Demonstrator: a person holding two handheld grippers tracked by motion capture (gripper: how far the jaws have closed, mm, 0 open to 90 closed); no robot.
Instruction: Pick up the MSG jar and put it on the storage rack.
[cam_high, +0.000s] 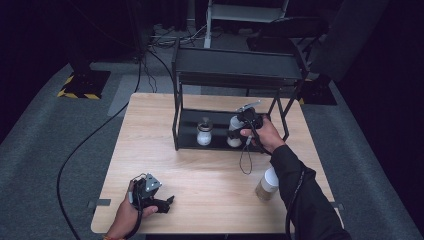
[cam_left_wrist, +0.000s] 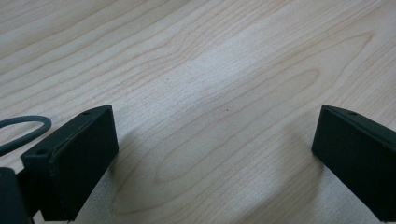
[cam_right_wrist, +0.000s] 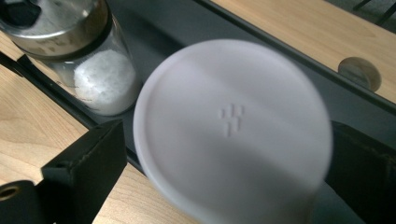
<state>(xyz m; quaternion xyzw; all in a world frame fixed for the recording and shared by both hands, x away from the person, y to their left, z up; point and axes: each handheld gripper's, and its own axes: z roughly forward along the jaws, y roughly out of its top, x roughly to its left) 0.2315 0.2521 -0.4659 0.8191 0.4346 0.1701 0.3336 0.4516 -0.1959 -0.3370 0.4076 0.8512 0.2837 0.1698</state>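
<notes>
Across the middle of the high view: a pale wood-grain rectangular table (cam_high: 210, 170). On its far half, upper centre of the frame: a black metal two-shelf rack (cam_high: 235, 62).

Right of centre, reaching into the rack's lower shelf: the right gripper (cam_high: 240, 131), held in a hand with a dark sleeve. Jaws spread wide to either side of a round jar with a flat white plastic lid (cam_right_wrist: 233, 126), standing on that lower shelf. In the right gripper view, a thin dark gap between the lid and the jaw at lower left. Opposite jaw just at the lid's edge; contact with the jar's body hidden under the lid.

At lower left of the high view: the left gripper (cam_high: 166, 202), low over bare wood. Jaws spread wide apart, holding nothing.

At lower right, on the table beside the sleeve: a white-capped jar with tan contents (cam_high: 267, 184).

At upper left of the right gripper view, just beside the white lid: a clear glass shaker with a steel top and white powder (cam_right_wrist: 88, 60).
</notes>
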